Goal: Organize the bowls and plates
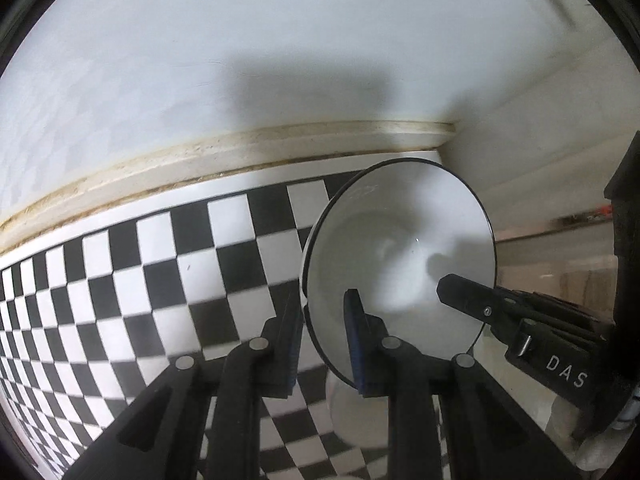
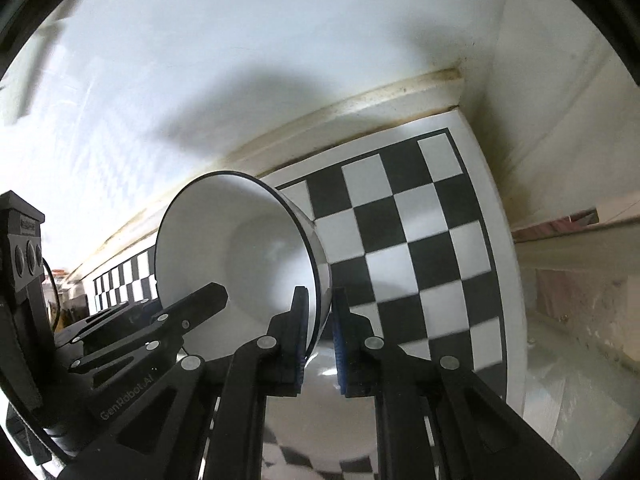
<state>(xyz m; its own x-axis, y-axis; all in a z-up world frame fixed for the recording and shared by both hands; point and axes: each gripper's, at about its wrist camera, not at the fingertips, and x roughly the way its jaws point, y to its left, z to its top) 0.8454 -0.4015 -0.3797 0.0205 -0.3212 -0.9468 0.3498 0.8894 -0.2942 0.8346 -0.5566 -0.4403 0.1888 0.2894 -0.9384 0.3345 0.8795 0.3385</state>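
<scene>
Bowl (image 1: 396,240), white with a thin dark rim, sits right of centre in my left wrist view and left of centre in my right wrist view (image 2: 240,256), tipped so its inside faces the cameras. I have both tools clamped on its rim. My left hand-held gripper (image 1: 326,344) is closed on the lower left edge of the rim, one blue-padded finger inside the bowl and the other outside. My right hand-held gripper (image 2: 320,340) is closed on the opposite edge in the same way, the wall of the bowl pinched between its pads. Each tool also shows in the other's view: the right one enters from the lower right of the left wrist view, the left one from the lower left of the right wrist view. Under the bowl a second white round dish (image 2: 320,400) shows, blurred. Below both lies a black-and-white checkered mat (image 1: 160,264) on the table, which meets a pale wall (image 1: 240,60) along a stained seam (image 1: 240,148).
</scene>
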